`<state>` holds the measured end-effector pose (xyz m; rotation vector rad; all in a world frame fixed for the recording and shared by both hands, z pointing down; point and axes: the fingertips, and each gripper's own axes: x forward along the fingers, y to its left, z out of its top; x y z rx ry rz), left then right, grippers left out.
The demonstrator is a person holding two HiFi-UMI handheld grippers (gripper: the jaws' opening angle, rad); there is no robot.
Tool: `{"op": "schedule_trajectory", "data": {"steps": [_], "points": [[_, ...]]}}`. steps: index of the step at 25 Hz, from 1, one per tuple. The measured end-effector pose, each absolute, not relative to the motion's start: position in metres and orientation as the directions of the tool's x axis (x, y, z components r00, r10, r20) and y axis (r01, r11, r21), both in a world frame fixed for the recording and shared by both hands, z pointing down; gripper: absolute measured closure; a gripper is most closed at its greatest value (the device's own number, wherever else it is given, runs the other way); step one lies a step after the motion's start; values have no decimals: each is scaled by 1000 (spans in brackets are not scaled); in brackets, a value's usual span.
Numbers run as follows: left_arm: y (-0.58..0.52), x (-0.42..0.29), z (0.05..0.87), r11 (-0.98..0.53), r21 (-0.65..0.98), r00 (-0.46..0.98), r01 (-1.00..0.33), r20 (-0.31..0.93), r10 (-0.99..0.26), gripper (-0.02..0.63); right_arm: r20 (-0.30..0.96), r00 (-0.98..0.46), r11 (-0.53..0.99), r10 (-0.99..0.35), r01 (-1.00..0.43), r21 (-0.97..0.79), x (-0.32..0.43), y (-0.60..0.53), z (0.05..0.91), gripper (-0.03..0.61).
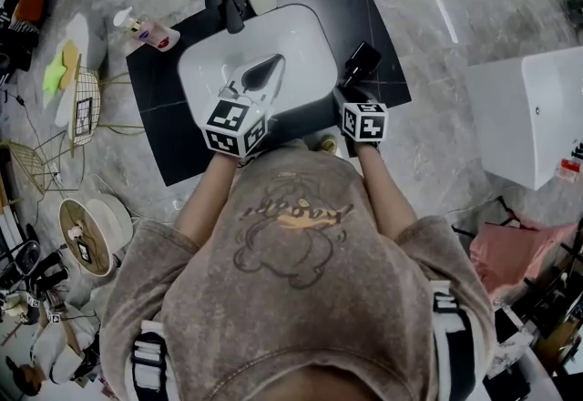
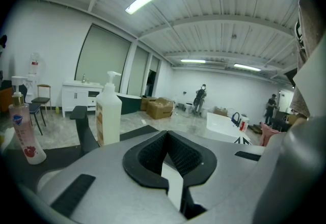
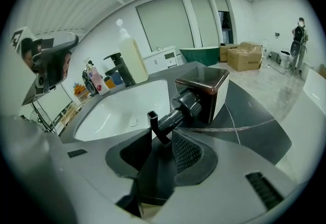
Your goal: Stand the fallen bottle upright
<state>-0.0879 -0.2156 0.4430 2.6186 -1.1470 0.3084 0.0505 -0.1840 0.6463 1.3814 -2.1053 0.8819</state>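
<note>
Black marble-look table [image 1: 364,16] on a grey floor, white basin [image 1: 301,35] set into it. Fallen bottle [image 3: 209,90]: square, dark brown and glossy, pale label on one face, black pump top. It lies on its side on the table just right of the basin, pump end towards the person. Right hand-held gripper [image 3: 161,131] angled down, jaws clamped on the pump stem, spout sticking up between them. Left hand-held gripper [image 2: 166,133] over the basin, jaw tips together, nothing in them. Upright white pump bottle [image 3: 131,55] and black faucet [image 3: 118,67] stand behind the basin.
</note>
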Motion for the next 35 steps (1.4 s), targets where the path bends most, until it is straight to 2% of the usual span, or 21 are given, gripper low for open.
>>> {"op": "schedule_trajectory", "data": {"steps": [17, 35], "points": [[-211, -52, 439, -692, 161, 705, -704, 277, -653, 595, 642, -458, 400, -615, -883, -248, 61, -166, 620, 482], [-207, -19, 437, -717, 173, 733, -676, 258, -629, 595, 586, -534, 444, -609, -842, -305, 68, -155, 585, 492]]}}
